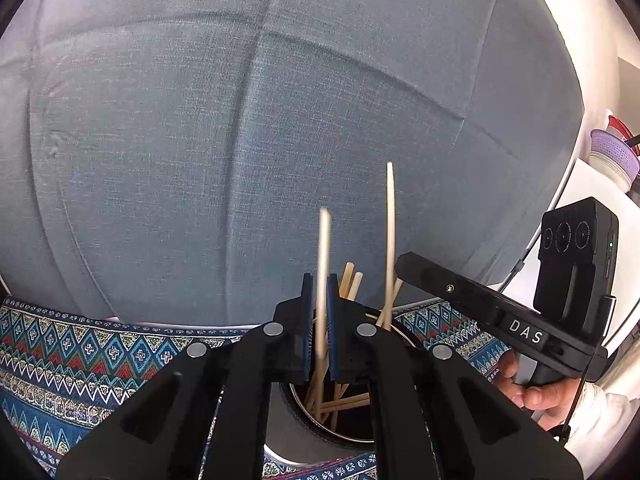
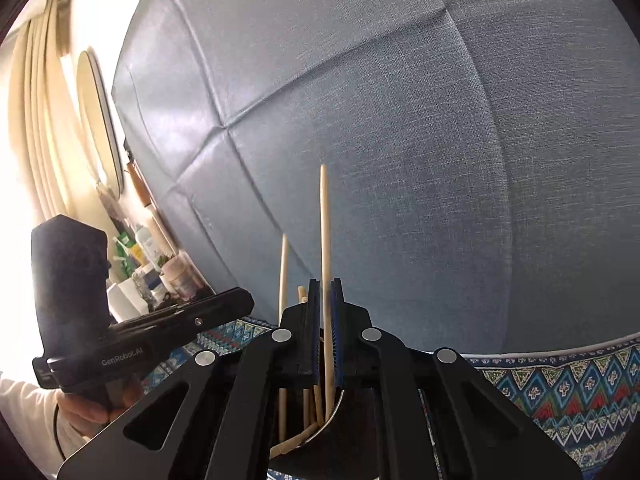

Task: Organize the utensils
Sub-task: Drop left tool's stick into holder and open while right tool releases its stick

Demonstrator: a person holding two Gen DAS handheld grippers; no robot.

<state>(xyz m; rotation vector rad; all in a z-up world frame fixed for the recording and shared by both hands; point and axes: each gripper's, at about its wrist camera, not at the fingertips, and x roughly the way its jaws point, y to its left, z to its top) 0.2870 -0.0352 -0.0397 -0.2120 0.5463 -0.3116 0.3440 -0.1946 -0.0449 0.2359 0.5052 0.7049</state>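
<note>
The left gripper [image 1: 320,332] is clamped on an upright wooden chopstick [image 1: 323,280], directly over a round metal holder [image 1: 320,426] already bristling with more chopsticks [image 1: 352,280]. At three o'clock from it, the right gripper [image 2: 326,340] pinches a second chopstick [image 2: 325,240], upright above the same holder's rim [image 2: 332,416]. The holder stands on a patterned cloth [image 1: 80,360] before a blue-grey upholstered panel [image 1: 240,120].

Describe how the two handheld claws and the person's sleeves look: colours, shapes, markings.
Both claws are matte black with angular linkage arms, round silver pivot discs and blue ribbed pads. The right claw bears white "DAS" lettering and a three-lens camera block; the left claw reads "GenRobot.AI". A thin black cable trails below. Sleeves are white.
</note>
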